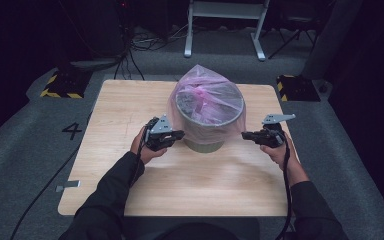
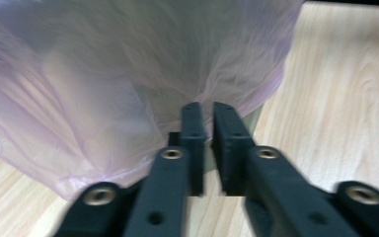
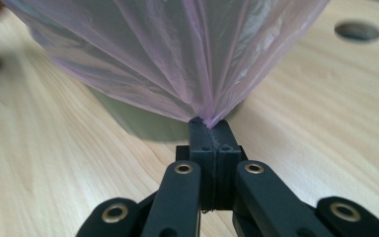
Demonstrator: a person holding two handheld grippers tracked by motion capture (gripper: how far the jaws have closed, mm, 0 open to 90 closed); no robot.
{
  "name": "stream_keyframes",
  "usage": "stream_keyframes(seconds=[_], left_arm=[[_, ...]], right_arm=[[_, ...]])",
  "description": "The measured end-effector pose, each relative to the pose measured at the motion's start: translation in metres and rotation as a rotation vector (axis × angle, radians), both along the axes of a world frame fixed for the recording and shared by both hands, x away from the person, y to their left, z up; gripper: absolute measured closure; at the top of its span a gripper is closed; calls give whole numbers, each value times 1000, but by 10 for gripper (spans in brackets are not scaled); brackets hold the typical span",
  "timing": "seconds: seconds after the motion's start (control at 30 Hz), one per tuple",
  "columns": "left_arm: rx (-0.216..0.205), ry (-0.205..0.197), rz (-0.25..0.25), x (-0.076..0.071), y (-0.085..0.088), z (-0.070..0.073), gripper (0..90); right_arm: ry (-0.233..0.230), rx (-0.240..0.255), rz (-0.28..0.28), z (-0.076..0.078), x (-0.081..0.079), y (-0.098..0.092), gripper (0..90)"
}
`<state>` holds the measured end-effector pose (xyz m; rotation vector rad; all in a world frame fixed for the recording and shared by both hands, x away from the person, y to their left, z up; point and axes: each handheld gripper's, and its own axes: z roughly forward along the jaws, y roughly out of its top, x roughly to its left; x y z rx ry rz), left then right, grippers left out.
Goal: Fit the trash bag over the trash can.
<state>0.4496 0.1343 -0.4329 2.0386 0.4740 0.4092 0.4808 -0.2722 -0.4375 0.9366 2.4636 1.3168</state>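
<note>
While the left gripper (image 1: 179,134), left of centre in the high view, has its jaws slightly apart with the pink bag (image 1: 207,97) film not clearly pinched, that side may slip free. At centre the bag drapes the grey bin (image 1: 205,131). At right, the right gripper (image 1: 245,135) is clamped tight on the film, which could tear or tip the bin.

high: above, fwd-down, far | gripper views: low, close, level | shared: pink bag (image 1: 207,95), table (image 1: 130,115)
</note>
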Motion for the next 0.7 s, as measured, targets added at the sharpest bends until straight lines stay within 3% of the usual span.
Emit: stream_keyframes(seconds=[0.1, 0.13, 0.33, 0.4, 0.43, 0.6, 0.7], left_arm=[[-29, -20, 38, -1, 6, 6, 624], [-75, -35, 70, 0, 15, 14, 565], [-155, -99, 181, 8, 36, 42, 385], [-136, -140, 225, 14, 38, 53, 365], [-148, -147, 232, 18, 39, 58, 359], [-218, -120, 264, 49, 38, 81, 360], [-191, -116, 266, 66, 29, 90, 362]], right_arm=[[33, -30, -13, -8, 6, 3, 900], [32, -35, -19, -10, 8, 4, 900], [1, -21, -41, -6, 9, 4, 900], [-7, -23, -47, -5, 9, 3, 900], [-9, -26, -52, -4, 10, 2, 900], [-20, -36, -66, -2, 13, 2, 900], [-28, -43, -70, 0, 15, 1, 900]])
